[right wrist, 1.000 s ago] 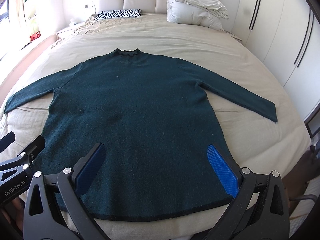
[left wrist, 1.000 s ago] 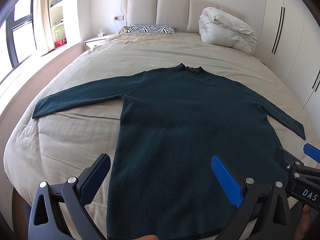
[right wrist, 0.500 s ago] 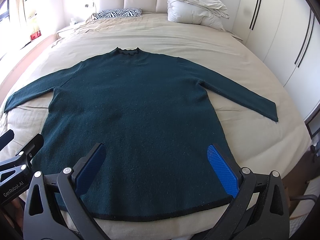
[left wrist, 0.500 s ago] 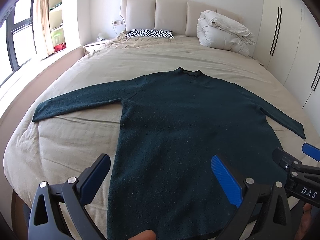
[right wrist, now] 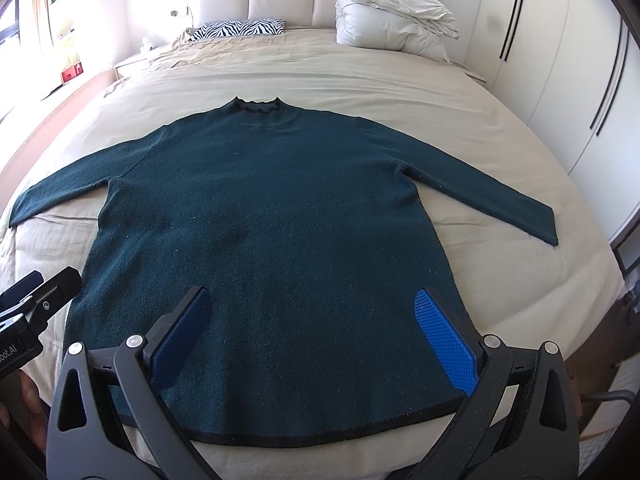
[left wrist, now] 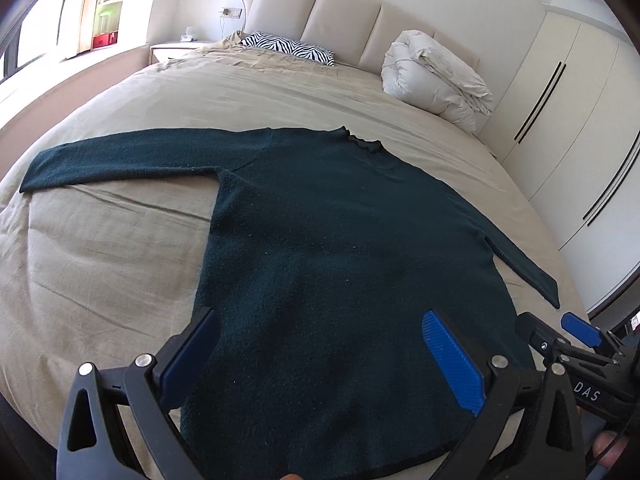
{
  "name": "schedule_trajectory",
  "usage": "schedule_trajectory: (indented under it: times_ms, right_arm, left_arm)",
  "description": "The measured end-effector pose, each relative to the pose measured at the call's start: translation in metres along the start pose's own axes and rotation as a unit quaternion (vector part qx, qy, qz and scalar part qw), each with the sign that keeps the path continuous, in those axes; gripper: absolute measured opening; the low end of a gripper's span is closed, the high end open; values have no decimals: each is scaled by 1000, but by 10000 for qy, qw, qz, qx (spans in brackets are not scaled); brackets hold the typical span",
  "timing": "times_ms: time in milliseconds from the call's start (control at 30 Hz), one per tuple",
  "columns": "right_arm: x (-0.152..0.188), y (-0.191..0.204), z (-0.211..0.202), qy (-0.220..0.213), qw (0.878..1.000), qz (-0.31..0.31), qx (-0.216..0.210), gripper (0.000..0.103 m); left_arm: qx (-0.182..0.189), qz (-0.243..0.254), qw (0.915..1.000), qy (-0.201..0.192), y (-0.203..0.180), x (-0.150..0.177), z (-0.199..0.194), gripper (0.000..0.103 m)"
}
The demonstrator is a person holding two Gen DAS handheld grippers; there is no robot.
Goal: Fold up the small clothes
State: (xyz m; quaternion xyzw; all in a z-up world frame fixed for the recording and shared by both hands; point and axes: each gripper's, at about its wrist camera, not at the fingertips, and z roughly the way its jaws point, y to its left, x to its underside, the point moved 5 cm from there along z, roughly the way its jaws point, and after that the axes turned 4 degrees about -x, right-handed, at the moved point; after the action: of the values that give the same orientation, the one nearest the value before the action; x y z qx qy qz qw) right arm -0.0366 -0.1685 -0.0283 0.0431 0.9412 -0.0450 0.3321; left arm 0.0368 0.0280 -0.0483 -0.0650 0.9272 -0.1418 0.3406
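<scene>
The bed (right wrist: 360,80) carries everything, its beige cover lightly creased. A dark green sweater (right wrist: 272,220) lies flat and face up across the foot half of the bed, hem along the foot edge, collar toward the headboard, both sleeves spread out toward the side edges. A rolled white duvet (right wrist: 392,12) sits at the head edge near the right corner, and a zebra-print pillow (right wrist: 240,28) lies at the head edge toward the left. The right tongs (right wrist: 316,332) hang over the hem with their blue pads wide apart, gripping nothing. The left tongs (left wrist: 320,356) hover likewise over the sweater's lower part, spread apart and empty.
</scene>
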Motion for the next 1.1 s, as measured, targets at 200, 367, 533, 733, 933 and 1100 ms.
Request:
schedule_trajectory:
  times_ms: [200, 367, 533, 733, 933, 1100]
  right_arm:
    - [-3, 2, -2, -69, 10000, 5, -31, 103]
    - [-9, 2, -7, -280, 9994, 105, -194, 103]
    - [-15, 2, -9, -404, 9964, 357, -659, 103]
    - [-25, 15, -4, -446, 9855, 701, -1479, 103]
    - [-39, 30, 1, -512, 9773, 760, -1910, 103]
    - [-53, 35, 18, -401, 9722, 971, -2092, 97]
  left_arm:
    - [26, -170, 9991, -388, 9, -7, -3, 103]
    - [-93, -661, 9978, -48, 45, -12, -1, 102]
    - [93, -1491, 9864, -689, 114, -47, -12, 102]
    - [878, -3340, 9335, -970, 220, -91, 21, 89]
    - [897, -4839, 8601, -1342, 302, -107, 47, 89]
    - [584, -5629, 8099, -1543, 355, -100, 56, 89]
